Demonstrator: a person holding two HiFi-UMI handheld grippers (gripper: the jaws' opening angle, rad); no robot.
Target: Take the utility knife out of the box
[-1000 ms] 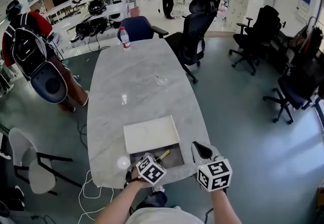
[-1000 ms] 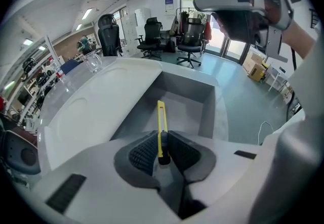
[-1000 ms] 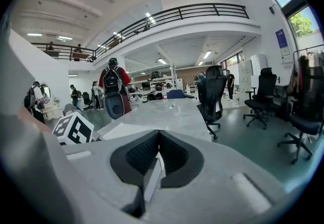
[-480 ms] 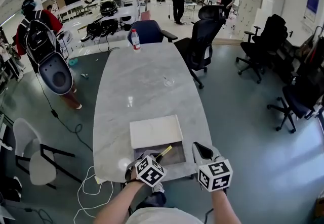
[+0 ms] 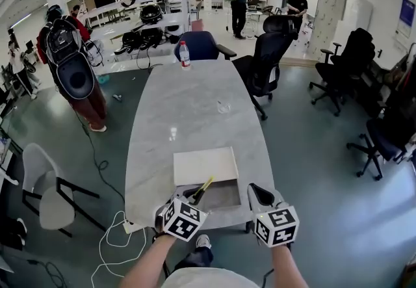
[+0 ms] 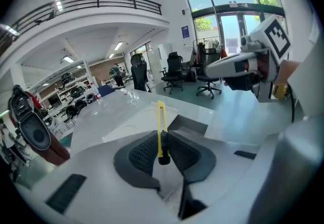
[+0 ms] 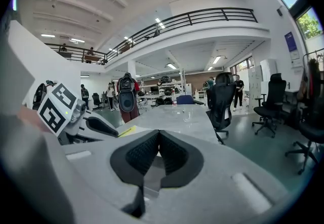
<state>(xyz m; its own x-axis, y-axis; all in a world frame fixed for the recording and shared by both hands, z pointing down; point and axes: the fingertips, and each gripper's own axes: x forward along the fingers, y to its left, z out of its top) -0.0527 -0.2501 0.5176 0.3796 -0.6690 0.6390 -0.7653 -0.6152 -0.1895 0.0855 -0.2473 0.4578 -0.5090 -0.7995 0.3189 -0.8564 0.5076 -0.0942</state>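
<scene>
Left claw [image 6: 163, 143] is clamped on the dark butt of the yellow utility knife [image 6: 161, 117], a grip that lets it clear the open box [image 5: 224, 197] on the counter [image 5: 195, 104]. The knife's length points forward, tip raised. Right claw [image 7: 158, 153] is closed on nothing, parked aside.

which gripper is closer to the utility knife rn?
Left. The left gripper is clamped on the utility knife, holding it over the open box. The right gripper sits off to the knife's right, by the box's edge, jaws together, empty.
</scene>
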